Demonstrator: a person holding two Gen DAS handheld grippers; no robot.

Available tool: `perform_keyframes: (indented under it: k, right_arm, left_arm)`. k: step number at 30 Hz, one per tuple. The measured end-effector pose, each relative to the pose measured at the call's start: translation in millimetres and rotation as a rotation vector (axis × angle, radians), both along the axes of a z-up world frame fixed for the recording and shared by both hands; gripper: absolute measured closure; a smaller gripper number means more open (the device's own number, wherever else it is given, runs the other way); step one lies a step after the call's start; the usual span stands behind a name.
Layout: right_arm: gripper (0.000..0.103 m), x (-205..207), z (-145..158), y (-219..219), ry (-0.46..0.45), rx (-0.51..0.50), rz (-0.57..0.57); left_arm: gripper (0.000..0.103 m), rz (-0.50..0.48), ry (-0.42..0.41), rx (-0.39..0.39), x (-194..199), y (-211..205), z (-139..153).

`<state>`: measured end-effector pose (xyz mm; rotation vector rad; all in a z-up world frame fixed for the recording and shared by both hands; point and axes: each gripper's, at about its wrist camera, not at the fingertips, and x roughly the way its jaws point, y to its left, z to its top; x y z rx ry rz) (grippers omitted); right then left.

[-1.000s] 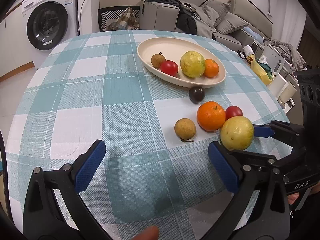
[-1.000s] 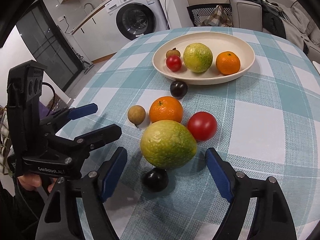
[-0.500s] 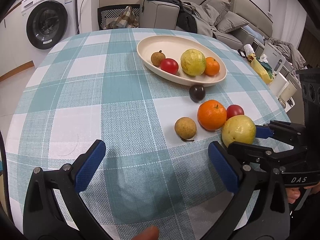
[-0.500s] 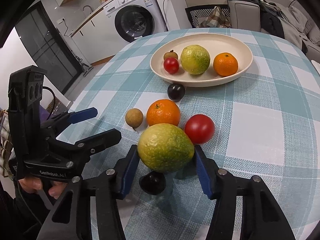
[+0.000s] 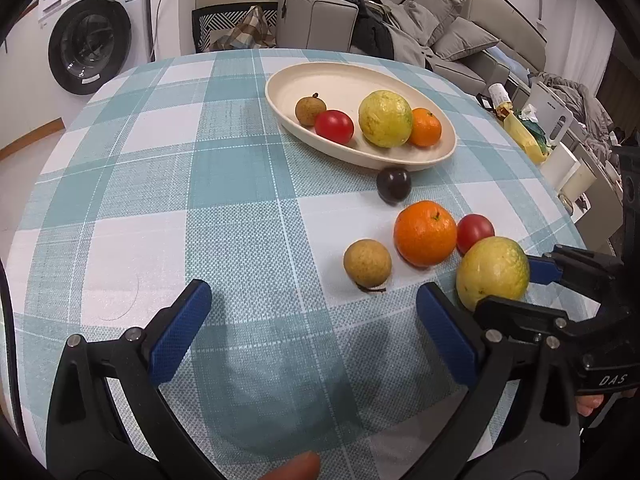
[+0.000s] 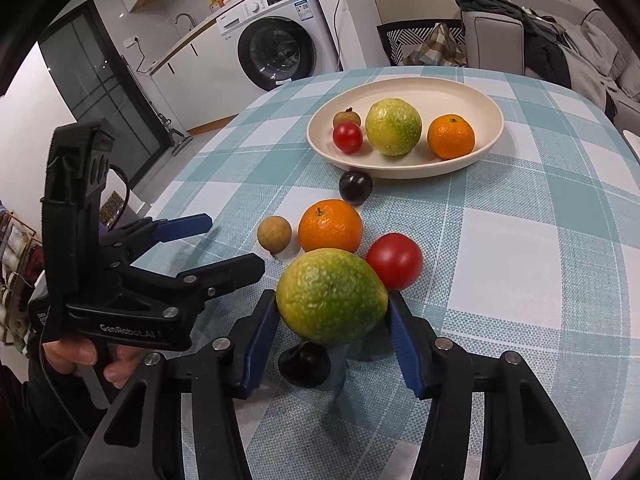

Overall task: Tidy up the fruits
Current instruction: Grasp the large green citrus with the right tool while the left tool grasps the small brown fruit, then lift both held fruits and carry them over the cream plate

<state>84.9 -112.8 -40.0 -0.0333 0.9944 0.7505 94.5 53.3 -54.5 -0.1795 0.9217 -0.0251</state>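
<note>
My right gripper [image 6: 332, 334] is shut on a large green-yellow fruit [image 6: 331, 296], which also shows in the left wrist view [image 5: 493, 272], held just above the checked tablecloth. Under it lies a dark plum [image 6: 305, 364]. An orange [image 6: 330, 226], a red tomato [image 6: 394, 261], a brown longan [image 6: 274, 232] and a second dark plum [image 6: 355, 187] lie loose in front. A cream oval plate [image 6: 472, 92] holds a longan, a tomato, a green-yellow fruit and an orange. My left gripper [image 5: 314, 334] is open and empty over the cloth, left of the loose fruit.
The round table [image 5: 140, 184] has its edge close on the right, with packets and boxes [image 5: 520, 132] beyond it. A washing machine [image 5: 96, 40], a chair and a sofa [image 5: 400, 28] stand behind the table.
My right gripper has closed from wide open onto the large green-yellow fruit and lifted it slightly off the cloth. The left gripper has hardly moved.
</note>
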Motion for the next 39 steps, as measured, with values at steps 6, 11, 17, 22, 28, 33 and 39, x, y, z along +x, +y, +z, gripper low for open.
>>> perform_keyframes:
  k: [6, 11, 17, 22, 28, 33, 39]
  right_arm:
    - [0.048, -3, 3, -5, -0.008, 0.023, 0.005]
    - [0.048, -4, 5, -11, -0.015, 0.046, -0.003]
    - [0.048, -3, 9, -17, -0.028, 0.061, -0.021]
    - [0.048, -1, 11, -21, -0.031, 0.066, -0.038]
    - [0.048, 0, 15, -24, -0.040, 0.069, -0.051]
    - [0.048, 1, 15, -27, -0.046, 0.071, -0.061]
    - [0.048, 3, 20, -30, -0.065, 0.074, -0.076]
  left_arm:
    - [0.009, -0.014, 0.005, 0.006, 10, -2, 0]
    - [0.026, -0.049, 0.000, 0.012, 17, -9, 2]
    - [0.043, -0.096, -0.016, -0.006, 16, -15, 3]
    - [0.073, -0.145, -0.029, -0.001, 12, -25, 4]
    - [0.080, -0.160, -0.035, -0.021, 9, -25, 5]
    - [0.080, -0.154, -0.055, -0.025, 6, -23, 11]
    - [0.080, -0.145, -0.084, -0.030, 5, -19, 22]
